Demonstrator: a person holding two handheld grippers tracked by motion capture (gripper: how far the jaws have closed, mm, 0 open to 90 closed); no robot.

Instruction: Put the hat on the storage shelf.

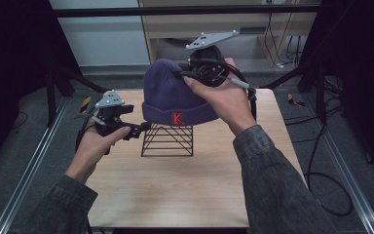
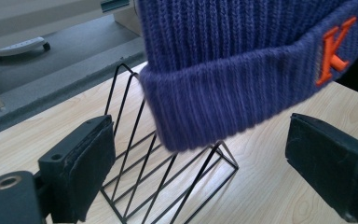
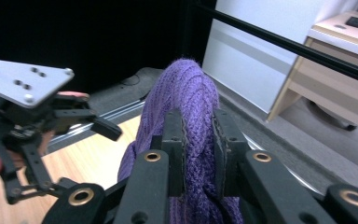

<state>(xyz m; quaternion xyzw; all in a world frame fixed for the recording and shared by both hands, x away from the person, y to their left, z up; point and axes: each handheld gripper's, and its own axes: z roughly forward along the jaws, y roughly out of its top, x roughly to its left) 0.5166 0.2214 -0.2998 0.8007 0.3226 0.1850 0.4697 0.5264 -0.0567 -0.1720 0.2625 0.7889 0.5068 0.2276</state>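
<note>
A pale wooden table (image 1: 185, 180) sits over grey floor, dark curtains at both sides, a light wood cabinet (image 1: 253, 29) behind. Mid-table stands a black wire rack (image 1: 168, 140). Above it hangs the purple knit beanie (image 1: 175, 95), orange K on its cuff, crown pinched tight in the right gripper (image 3: 198, 140). The left gripper (image 2: 200, 154) sits at the rack's left, jaws spread wide, the beanie's cuff between them, untouched.
</note>
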